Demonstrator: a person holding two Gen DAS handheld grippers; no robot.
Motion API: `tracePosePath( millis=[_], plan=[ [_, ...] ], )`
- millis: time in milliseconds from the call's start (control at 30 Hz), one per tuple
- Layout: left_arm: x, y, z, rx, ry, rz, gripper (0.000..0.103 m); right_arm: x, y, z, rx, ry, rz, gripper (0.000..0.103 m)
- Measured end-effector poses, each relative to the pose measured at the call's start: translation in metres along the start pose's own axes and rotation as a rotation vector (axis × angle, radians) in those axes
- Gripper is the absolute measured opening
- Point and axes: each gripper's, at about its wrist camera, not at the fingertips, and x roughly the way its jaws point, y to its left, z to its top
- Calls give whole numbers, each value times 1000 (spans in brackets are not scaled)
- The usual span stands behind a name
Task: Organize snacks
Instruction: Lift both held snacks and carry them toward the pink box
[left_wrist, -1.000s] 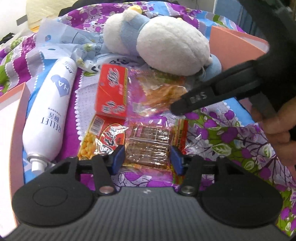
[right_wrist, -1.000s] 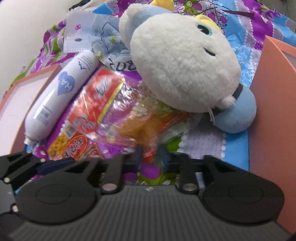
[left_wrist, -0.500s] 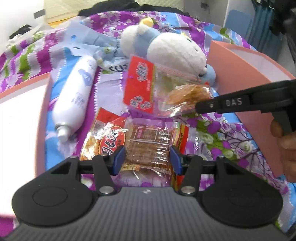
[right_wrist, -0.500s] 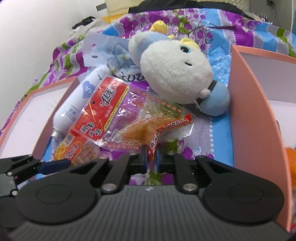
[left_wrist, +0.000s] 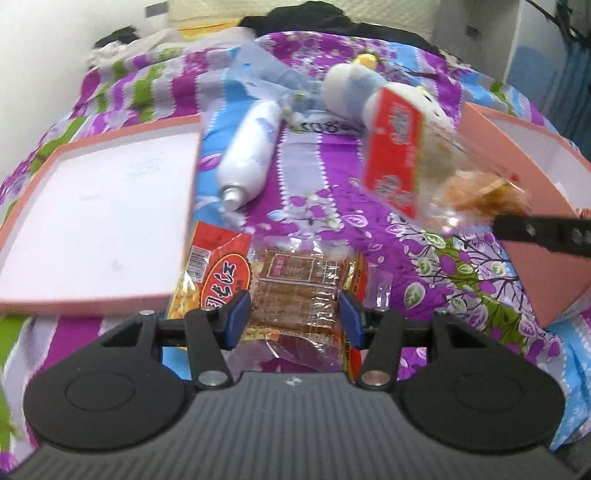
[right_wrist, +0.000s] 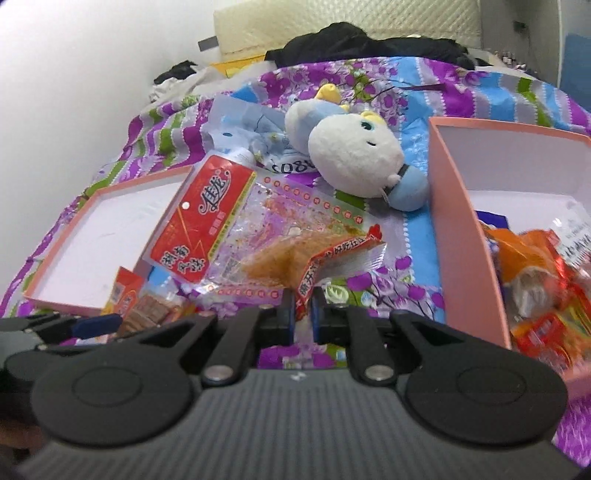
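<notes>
Item, left tongs (left_wrist: 293, 314): I have them about half open, pads pressed against both sides of a clear packet of brown snack bars (left_wrist: 295, 291), lifted off the bedspread (left_wrist: 317, 177).

Item, right tongs (right_wrist: 303, 314): nearly closed, I pinch the red corner of a clear bag of orange crisps (right_wrist: 258, 236); the bag hangs clear of the bed.

Item, pink box lid (left_wrist: 96, 218): left of the packets, white inside showing.

Item, pink box (right_wrist: 465, 229): to the right, several snack bags (right_wrist: 543, 280) inside.

Item, white spray bottle (left_wrist: 251, 162): lying on the bedspread.

Item, plush toy (right_wrist: 358, 162): beyond, by the pink box.
</notes>
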Motion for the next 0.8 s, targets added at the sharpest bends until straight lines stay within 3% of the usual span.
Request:
tracePosePath(
  millis=[400,800],
  plan=[
    [-45,7,-23,-110,1,37,58,-55,-9,-33,9,-29,-58,12],
    [-111,-19,26,-103,-132,-33,58,-114,-22,-6,11,-145,-84,12]
  ],
)
